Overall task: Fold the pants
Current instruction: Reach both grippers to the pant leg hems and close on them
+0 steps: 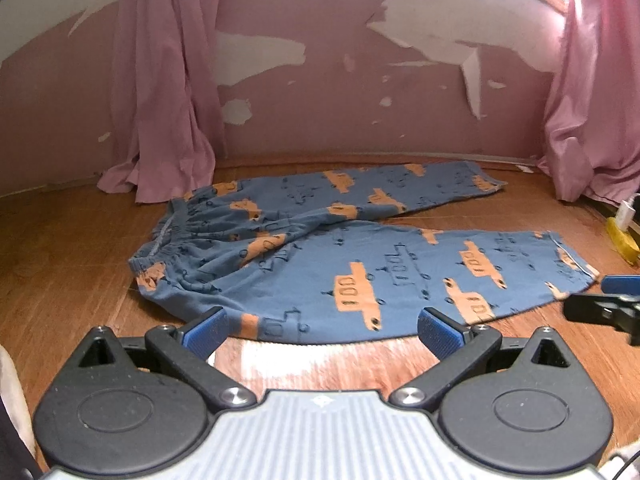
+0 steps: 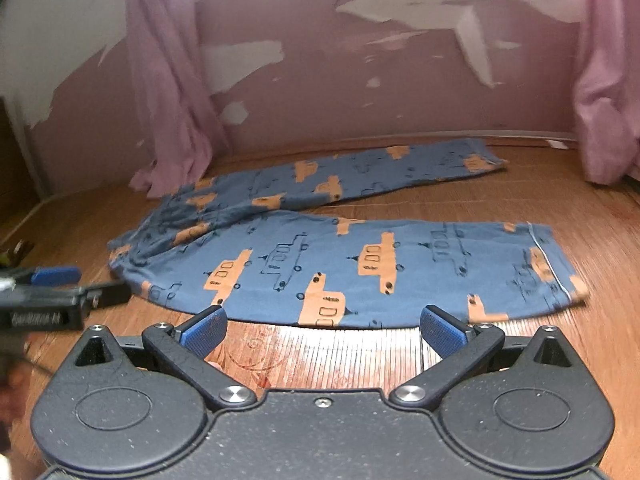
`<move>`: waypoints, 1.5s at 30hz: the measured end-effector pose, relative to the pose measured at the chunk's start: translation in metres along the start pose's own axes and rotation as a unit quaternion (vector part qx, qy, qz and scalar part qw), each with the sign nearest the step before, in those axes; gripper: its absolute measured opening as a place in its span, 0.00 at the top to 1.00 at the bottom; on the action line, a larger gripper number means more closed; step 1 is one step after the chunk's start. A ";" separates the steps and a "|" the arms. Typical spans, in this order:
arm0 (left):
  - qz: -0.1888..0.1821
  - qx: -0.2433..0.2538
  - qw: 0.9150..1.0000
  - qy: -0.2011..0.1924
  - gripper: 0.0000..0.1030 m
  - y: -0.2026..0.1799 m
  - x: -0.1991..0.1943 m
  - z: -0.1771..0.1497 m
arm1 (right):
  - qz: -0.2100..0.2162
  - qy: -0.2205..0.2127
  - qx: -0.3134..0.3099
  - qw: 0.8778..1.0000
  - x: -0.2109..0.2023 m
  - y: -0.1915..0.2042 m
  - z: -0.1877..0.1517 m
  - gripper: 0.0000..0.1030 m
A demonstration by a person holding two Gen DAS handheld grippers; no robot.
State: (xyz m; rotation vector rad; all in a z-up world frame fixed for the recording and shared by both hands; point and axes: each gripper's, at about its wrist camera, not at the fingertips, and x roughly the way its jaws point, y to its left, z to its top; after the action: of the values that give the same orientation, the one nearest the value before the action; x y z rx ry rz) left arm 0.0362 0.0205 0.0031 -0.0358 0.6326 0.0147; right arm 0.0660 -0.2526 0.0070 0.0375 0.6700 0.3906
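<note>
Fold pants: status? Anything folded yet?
Done: the pants lie spread flat on the wood floor, legs apart in a V, waistband to the left. No fold made.
In hand: nothing. The left gripper and right gripper are both open at the near leg's edge.
Left: every fold, starting with laying one leg over the other.

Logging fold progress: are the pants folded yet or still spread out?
Spread out. The pants lie flat on the wooden floor, both legs apart in a V, nothing doubled over. Both grippers are open, holding nothing.
</note>
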 end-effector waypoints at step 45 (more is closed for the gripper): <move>-0.111 0.160 0.963 0.185 0.52 0.144 0.371 0.198 | 0.244 0.140 -0.354 0.892 0.436 -0.096 0.266 0.49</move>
State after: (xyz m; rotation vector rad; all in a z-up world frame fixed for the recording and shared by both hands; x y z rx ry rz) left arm 0.4485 0.1729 -0.0606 0.2084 0.9946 -0.3189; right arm 0.5728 -0.1586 -0.0594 -0.5665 0.7660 1.1271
